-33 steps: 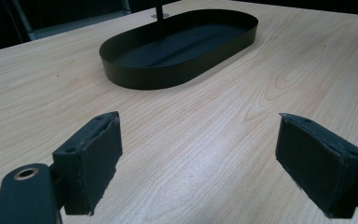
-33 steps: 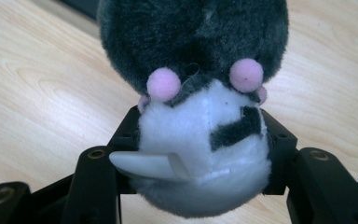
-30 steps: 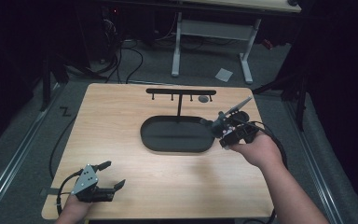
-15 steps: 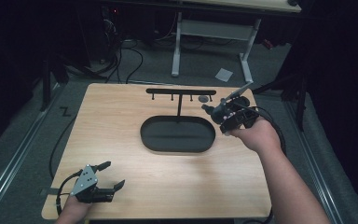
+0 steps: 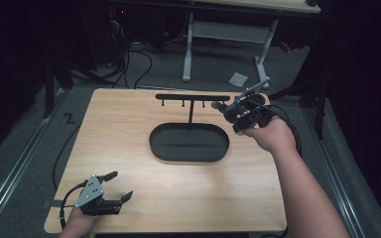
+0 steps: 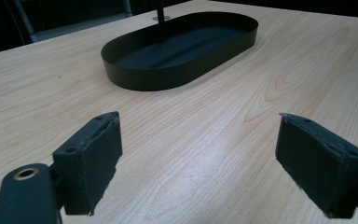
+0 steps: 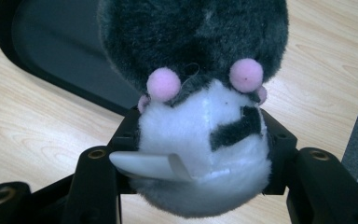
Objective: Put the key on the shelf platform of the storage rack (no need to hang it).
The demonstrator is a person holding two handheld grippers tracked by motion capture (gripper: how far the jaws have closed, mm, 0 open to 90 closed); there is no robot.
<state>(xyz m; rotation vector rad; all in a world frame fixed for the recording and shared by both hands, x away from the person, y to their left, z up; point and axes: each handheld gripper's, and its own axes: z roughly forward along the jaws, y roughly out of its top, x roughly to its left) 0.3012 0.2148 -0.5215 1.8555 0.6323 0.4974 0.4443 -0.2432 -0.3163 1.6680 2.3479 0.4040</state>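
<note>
Wooden table, oval tray, right tongs gripping plush toy, left tongs spread.

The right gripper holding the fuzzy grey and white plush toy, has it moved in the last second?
Yes. The right gripper has gone from the black oval tray's right end away from the person, up toward the black hook rack.

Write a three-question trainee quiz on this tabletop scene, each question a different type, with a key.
1. True or false: the left gripper is open.
2. What does the right gripper hold? A) plush toy B) mug C) pen
3. Fill in: the black oval tray contains ____.

Key: 1 true. 2 A. 3 nothing; the stand's post rises by its far rim.
</note>
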